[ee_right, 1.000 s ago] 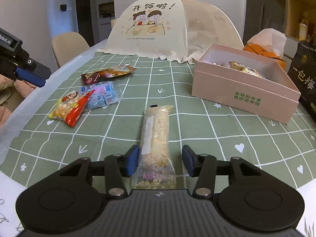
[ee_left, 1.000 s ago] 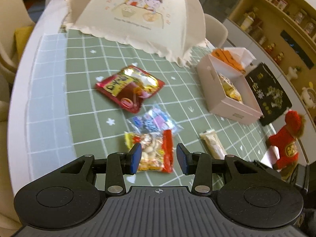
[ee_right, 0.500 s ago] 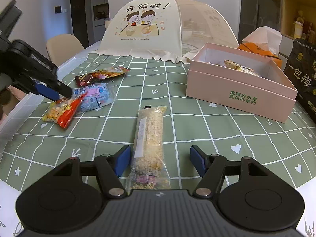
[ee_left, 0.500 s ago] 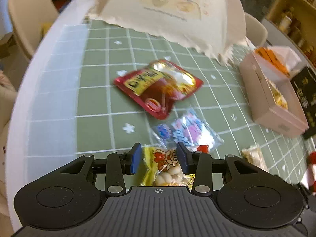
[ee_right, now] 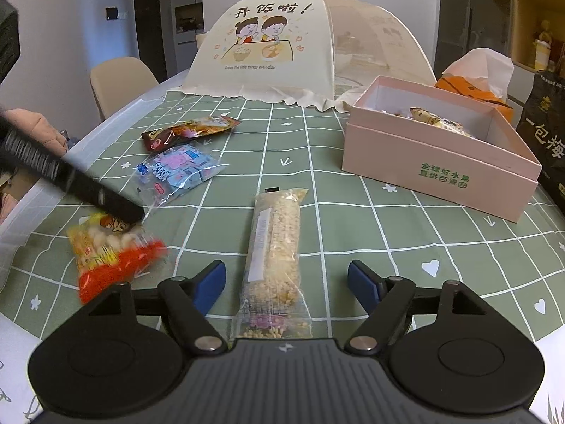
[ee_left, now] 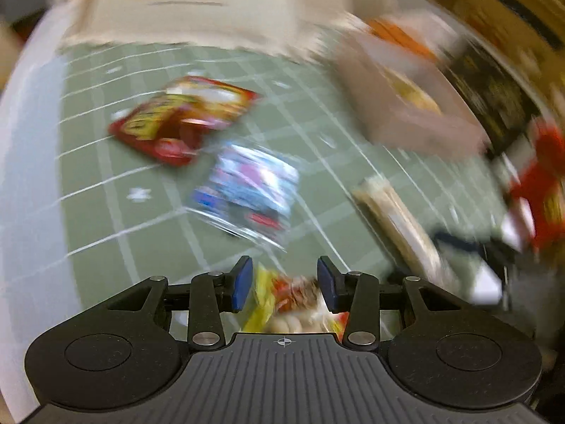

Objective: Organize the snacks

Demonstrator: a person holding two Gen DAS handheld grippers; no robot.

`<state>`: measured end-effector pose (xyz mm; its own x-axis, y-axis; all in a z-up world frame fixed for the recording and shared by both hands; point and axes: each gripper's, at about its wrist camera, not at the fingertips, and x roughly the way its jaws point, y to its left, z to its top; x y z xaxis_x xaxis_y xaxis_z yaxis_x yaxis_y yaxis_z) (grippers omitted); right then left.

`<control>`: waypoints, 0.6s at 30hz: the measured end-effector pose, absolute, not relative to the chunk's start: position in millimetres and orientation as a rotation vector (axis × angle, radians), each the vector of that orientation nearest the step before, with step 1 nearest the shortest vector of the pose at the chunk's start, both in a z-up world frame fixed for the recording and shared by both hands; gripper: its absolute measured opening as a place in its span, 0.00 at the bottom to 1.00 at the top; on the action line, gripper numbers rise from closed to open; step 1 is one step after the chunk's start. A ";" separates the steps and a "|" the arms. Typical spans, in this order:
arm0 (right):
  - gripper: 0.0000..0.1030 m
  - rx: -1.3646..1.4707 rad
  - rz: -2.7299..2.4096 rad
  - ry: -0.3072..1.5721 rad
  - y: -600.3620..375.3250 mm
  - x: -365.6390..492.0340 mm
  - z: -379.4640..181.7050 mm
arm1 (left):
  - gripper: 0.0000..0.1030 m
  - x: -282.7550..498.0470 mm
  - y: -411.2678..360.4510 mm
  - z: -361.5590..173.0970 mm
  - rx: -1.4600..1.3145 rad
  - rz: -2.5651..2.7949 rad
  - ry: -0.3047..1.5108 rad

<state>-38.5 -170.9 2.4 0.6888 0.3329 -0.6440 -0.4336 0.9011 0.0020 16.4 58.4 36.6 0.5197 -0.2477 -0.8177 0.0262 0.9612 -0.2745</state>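
Note:
A yellow and red snack pack (ee_right: 113, 251) lies near the table's left edge. My left gripper (ee_left: 285, 281) hangs low over it, blurred by motion, jaws narrowly open with the pack (ee_left: 293, 296) between them; one finger (ee_right: 106, 198) touches the pack's top. A clear rice bar (ee_right: 275, 240) lies lengthwise between the jaws of my right gripper (ee_right: 286, 275), which are opening and stand clear of it. Further back are a blue candy bag (ee_right: 180, 169) and a red snack pack (ee_right: 190, 130). The open pink box (ee_right: 423, 162) at the right holds a few packets.
A cream mesh food cover (ee_right: 303, 46) stands at the back of the green checked tablecloth. Behind the box are an orange bag (ee_right: 473, 88) and a black bag (ee_right: 547, 141). A red plush toy (ee_left: 540, 183) sits at the right edge. A chair (ee_right: 120, 77) stands at the left.
My left gripper has come down and forward onto the yellow and red pack, which now sits between its jaws. The right jaws have spread wide apart around the rice bar, which has stayed put.

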 end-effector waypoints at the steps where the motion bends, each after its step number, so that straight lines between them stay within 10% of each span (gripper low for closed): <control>1: 0.75 -0.155 0.429 0.688 -170.9 -38.7 2.5 | 0.43 21.3 67.2 37.7 -0.295 -0.126 1.015; 18: 0.76 -0.155 0.428 0.689 -170.4 -38.7 2.4 | 0.48 79.2 23.7 35.0 0.022 -0.176 1.029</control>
